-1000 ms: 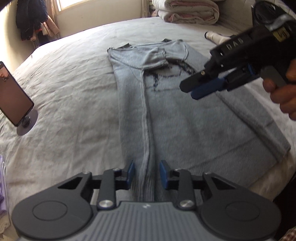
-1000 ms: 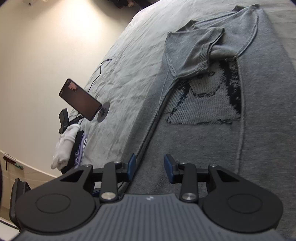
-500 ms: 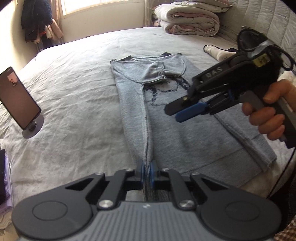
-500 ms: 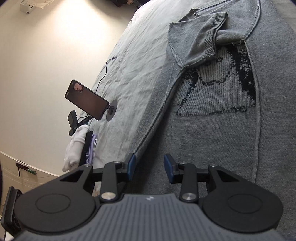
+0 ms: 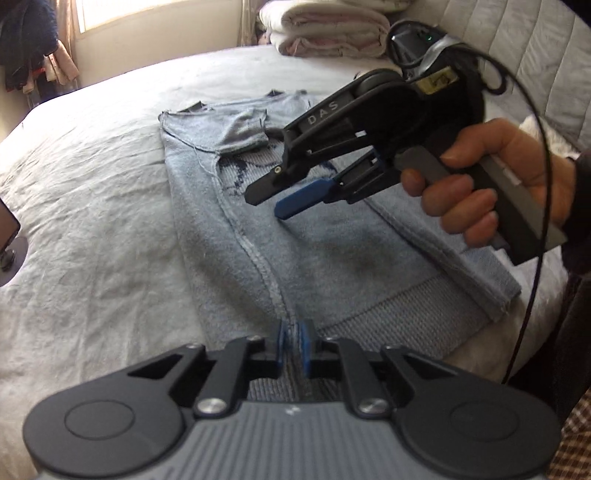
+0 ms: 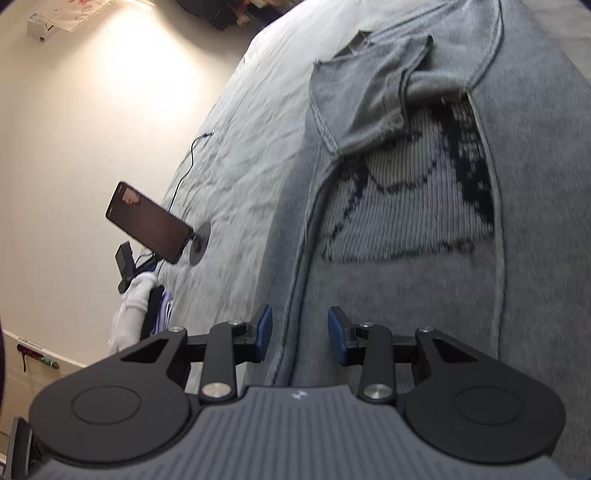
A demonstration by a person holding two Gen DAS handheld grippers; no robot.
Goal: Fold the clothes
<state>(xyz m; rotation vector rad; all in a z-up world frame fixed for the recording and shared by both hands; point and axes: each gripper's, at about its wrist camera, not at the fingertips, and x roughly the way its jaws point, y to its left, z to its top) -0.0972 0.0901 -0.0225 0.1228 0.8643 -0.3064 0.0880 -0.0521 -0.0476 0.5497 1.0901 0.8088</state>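
A grey knit sweater (image 5: 325,254) with a dark pattern lies partly folded on the bed, both sides turned in toward the middle. My left gripper (image 5: 294,343) is shut on the sweater's bottom hem, at the end of the folded-in seam. My right gripper (image 5: 269,201) is open and hovers above the sweater's middle, clear of the cloth. In the right wrist view the open right gripper (image 6: 300,339) is over the left seam of the sweater (image 6: 406,258), with the folded sleeve (image 6: 369,96) farther ahead.
The grey bed sheet (image 5: 92,206) spreads to the left. A phone on a round stand (image 6: 155,223) sits on the bed with a cable behind it. Folded blankets (image 5: 328,29) lie at the headboard. White and purple clothes (image 6: 144,306) sit at the bed edge.
My left gripper closed on the sweater's hem. My right gripper moved toward the sweater's lower left seam, staying open.
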